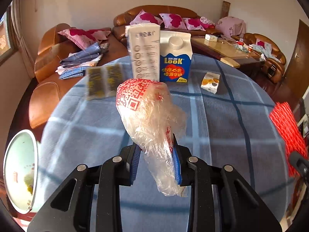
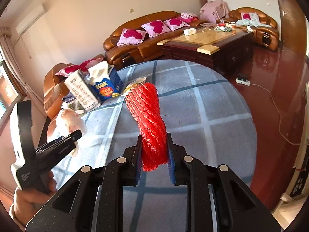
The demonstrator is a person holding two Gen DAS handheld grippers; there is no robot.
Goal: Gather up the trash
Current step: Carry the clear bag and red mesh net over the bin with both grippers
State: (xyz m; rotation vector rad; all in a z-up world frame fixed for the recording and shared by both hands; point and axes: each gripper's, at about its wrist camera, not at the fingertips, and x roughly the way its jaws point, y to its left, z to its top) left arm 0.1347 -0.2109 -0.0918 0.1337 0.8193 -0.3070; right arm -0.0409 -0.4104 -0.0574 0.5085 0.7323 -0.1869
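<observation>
Your left gripper [image 1: 156,152] clamps the plastic bag [image 1: 148,106]; your right gripper [image 2: 154,150] clamps the red net [image 2: 150,119].

Blurred dark packets [image 1: 103,82] beside cartons [image 1: 144,51]

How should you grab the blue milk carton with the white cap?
Grip the blue carton across its flat lower sides, coming from the front, below the sloped top and cap. It stands upright, and the white box stands close beside it, so the fingers probably need care on that side. Both grippers are full now: left holds the plastic bag, right the red net.
</observation>
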